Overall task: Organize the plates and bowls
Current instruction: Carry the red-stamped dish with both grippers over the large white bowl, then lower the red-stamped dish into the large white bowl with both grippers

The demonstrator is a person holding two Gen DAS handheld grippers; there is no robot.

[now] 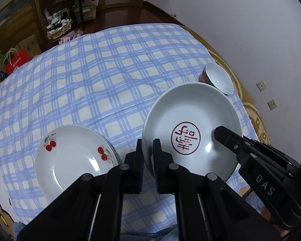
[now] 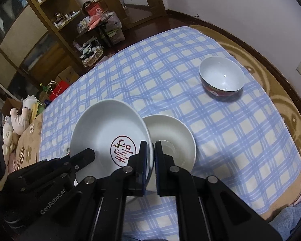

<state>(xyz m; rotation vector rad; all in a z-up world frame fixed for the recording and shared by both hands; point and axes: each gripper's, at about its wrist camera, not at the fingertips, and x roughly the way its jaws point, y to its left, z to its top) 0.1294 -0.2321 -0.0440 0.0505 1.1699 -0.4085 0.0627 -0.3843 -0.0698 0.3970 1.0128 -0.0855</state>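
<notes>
holding the seal plate [image 1: 190,128] by opposite rims, the left gripper [image 1: 148,156] and the right gripper [image 2: 150,156] are each clamped on its edge, keeping it tilted above the checked cloth [image 1: 102,76]. the thin glazed rim could slip if either hand twists or pulls away unevenly. it hangs beside the cherry plate [image 1: 74,160] and touching or just over the small white bowl [image 2: 170,140], so a drop could chip either. the dark bowl [image 2: 222,78] sits well apart.
</notes>
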